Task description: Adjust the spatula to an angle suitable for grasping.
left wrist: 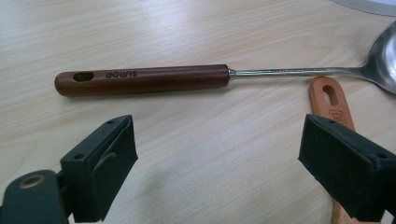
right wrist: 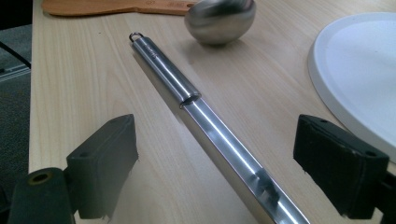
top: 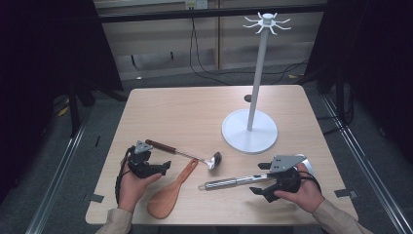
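Nothing hangs yet on the tall white stand with little hooks on top (top: 262, 73), so the job looks like it is just starting. The left gripper (top: 163, 168) has its jaws spread wide with nothing between them. Just past them lies the metal ladle with the dark brown wooden handle (left wrist: 142, 79), flat on the pale wooden table (top: 195, 112). The light brown wooden rice spoon (top: 170, 192) lies near it, its handle end beside the ladle's bowl. The right gripper (top: 259, 184) is spread wide too, with the long shiny metal handle (right wrist: 205, 116) lying between its jaws, not pinched. All three tools are left to lift. The far end of that shiny tool is hidden under the right hand (top: 297, 190), so I cannot tell what kind it is
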Action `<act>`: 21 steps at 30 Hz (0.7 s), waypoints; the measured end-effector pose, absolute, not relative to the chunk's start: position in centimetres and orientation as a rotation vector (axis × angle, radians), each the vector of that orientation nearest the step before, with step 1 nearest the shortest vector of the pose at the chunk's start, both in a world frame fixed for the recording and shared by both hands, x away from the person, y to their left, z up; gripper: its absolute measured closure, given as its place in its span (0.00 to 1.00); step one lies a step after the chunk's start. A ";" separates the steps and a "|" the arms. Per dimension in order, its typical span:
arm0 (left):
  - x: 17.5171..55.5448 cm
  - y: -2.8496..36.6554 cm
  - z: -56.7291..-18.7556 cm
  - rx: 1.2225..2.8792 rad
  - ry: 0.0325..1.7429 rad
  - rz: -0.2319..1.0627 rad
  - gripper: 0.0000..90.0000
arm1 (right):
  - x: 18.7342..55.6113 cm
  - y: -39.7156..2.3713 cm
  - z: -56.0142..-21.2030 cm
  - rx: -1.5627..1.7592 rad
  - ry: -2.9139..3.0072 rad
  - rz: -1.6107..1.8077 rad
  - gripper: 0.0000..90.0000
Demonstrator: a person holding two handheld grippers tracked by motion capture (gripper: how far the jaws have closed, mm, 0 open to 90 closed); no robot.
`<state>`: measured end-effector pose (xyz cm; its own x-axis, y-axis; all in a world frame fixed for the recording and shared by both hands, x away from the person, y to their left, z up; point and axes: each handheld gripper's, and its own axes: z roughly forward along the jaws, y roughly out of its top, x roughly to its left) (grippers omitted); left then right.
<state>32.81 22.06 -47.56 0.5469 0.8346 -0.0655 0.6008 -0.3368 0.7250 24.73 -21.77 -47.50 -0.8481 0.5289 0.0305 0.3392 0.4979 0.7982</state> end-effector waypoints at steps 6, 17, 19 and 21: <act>33.0 21.8 -47.6 2.072 1.142 0.423 0.12 | 24.5 -21.8 -47.4 0.718 2.533 1.287 0.18; 33.2 21.6 -47.7 2.076 1.140 0.425 0.12 | 24.0 -20.4 -47.4 0.584 2.675 1.247 0.91; 33.3 21.6 -47.9 2.076 1.149 0.423 0.12 | 24.1 -19.7 -48.2 0.569 2.702 1.179 0.92; 33.3 21.5 -47.8 2.077 1.147 0.426 0.13 | 24.4 -19.2 -48.8 0.563 2.713 1.174 0.95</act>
